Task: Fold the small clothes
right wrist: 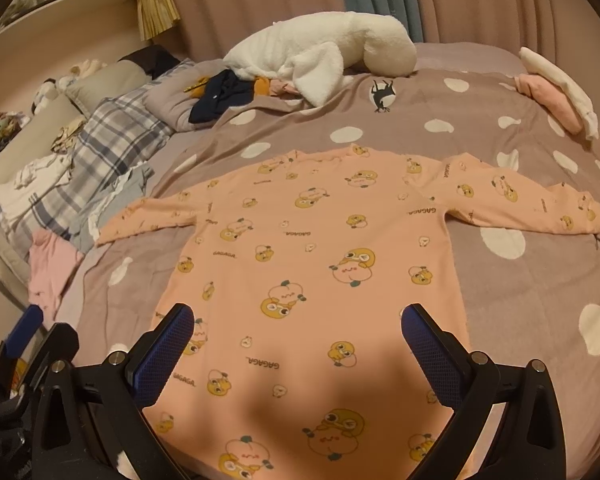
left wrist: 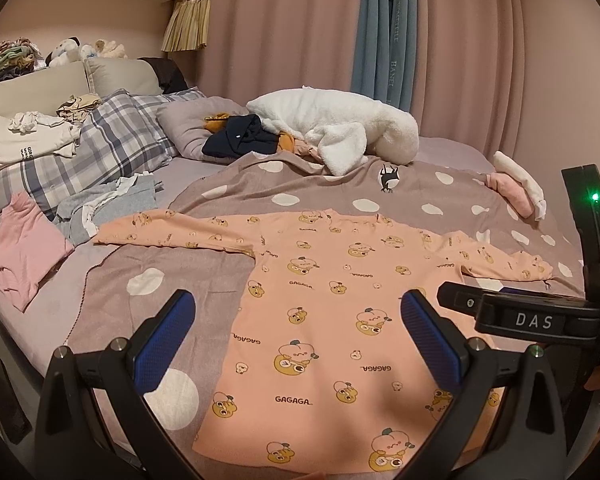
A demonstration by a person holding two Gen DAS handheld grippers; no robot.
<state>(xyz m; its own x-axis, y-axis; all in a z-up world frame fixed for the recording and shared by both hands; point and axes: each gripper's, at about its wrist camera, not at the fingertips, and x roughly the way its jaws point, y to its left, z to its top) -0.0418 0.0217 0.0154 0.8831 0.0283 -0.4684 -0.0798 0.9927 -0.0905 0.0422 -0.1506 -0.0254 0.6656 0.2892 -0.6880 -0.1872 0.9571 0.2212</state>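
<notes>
Flat on its front or back, the peach-pink long-sleeved child's top printed with cartoon bears and "GAGAGA" lettering (left wrist: 332, 312) (right wrist: 312, 280) lies spread on a mauve blanket with white spots (left wrist: 172, 292) (right wrist: 532, 288), both sleeves stretched out sideways and the hem nearest the cameras. Above the hem, the left gripper (left wrist: 298, 316) hangs with its blue-padded fingers spread wide, grasping nothing. The right gripper (right wrist: 298, 330) is likewise released over the lower body of the top, nothing between its fingers. Beyond the collar rests a white fleecy garment (left wrist: 340, 128) (right wrist: 324, 56) beside a dark navy garment (left wrist: 236, 138) (right wrist: 216, 100). To the left lie a grey-and-white plaid pillow (left wrist: 116, 140) (right wrist: 116, 140) and a crumpled pale pink garment (left wrist: 20, 248) (right wrist: 50, 268).
</notes>
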